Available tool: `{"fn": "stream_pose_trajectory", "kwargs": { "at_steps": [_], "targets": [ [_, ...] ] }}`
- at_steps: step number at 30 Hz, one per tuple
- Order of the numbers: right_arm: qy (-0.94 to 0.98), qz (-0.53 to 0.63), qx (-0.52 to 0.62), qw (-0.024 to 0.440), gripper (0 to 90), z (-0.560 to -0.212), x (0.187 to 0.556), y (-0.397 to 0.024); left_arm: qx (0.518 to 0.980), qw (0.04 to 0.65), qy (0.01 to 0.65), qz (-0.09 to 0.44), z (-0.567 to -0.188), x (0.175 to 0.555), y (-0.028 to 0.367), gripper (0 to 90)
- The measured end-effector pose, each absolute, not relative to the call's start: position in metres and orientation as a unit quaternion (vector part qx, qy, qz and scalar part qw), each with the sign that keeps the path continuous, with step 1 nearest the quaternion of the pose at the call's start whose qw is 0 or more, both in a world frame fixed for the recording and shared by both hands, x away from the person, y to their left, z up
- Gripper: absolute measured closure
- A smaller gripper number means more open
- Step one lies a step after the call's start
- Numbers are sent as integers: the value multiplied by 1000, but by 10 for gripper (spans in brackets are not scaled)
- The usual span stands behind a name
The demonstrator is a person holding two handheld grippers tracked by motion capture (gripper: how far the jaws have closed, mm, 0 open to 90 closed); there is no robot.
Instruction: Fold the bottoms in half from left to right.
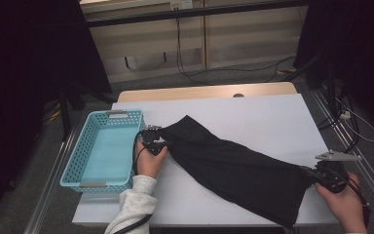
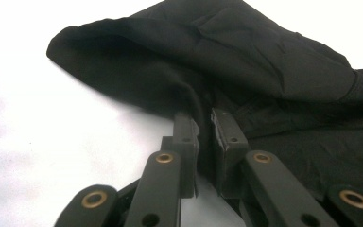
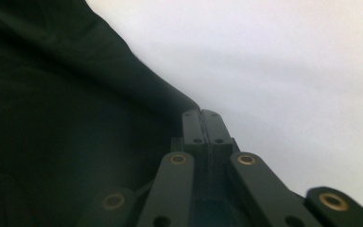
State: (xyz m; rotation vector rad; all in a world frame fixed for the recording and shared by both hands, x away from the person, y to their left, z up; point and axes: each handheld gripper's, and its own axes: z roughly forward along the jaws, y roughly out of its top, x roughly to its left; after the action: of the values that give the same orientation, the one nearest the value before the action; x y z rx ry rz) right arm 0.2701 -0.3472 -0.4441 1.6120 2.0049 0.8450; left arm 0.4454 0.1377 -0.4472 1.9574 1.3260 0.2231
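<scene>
A long black garment (image 1: pixel 233 165) lies stretched diagonally across the white table (image 1: pixel 253 114), from its upper left to its lower right. At the cloth's left end my left gripper (image 1: pixel 164 141) is shut on a fold of it; the left gripper view has dark fabric (image 2: pixel 227 61) pinched between the two jaws, left gripper (image 2: pixel 204 118). At the right end my right gripper (image 1: pixel 311 171) holds the cloth's edge. In the right gripper view the jaws are pressed together at the black cloth (image 3: pixel 66 118), right gripper (image 3: pixel 201 113).
A light blue perforated basket (image 1: pixel 75 163) sits on the table's left side, beside my left hand, with nothing in it. A wooden strip (image 1: pixel 204 91) runs along the table's far edge. Cables (image 1: pixel 350 126) lie on the floor to the right.
</scene>
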Motion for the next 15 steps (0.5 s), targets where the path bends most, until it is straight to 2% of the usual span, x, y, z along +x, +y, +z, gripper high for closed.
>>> {"fn": "stream_pose_trajectory", "kwargs": {
  "at_steps": [1,3,10,13,15],
  "targets": [
    [724,302,582,213,893,-446,270,-348,765,374,517,86,-447,445,137,815],
    [727,297,582,212,792,-450,271,-346,766,373,517,88,-447,445,137,814],
    [730,313,564,224,718,-440,265,-337,764,377,516,86,-446,445,137,809],
    [735,311,559,226,655,-439,265,-332,764,379,516,86,-446,445,138,807],
    [737,312,556,222,655,-439,265,-330,764,379,515,85,-446,445,138,806]
  ]
}}
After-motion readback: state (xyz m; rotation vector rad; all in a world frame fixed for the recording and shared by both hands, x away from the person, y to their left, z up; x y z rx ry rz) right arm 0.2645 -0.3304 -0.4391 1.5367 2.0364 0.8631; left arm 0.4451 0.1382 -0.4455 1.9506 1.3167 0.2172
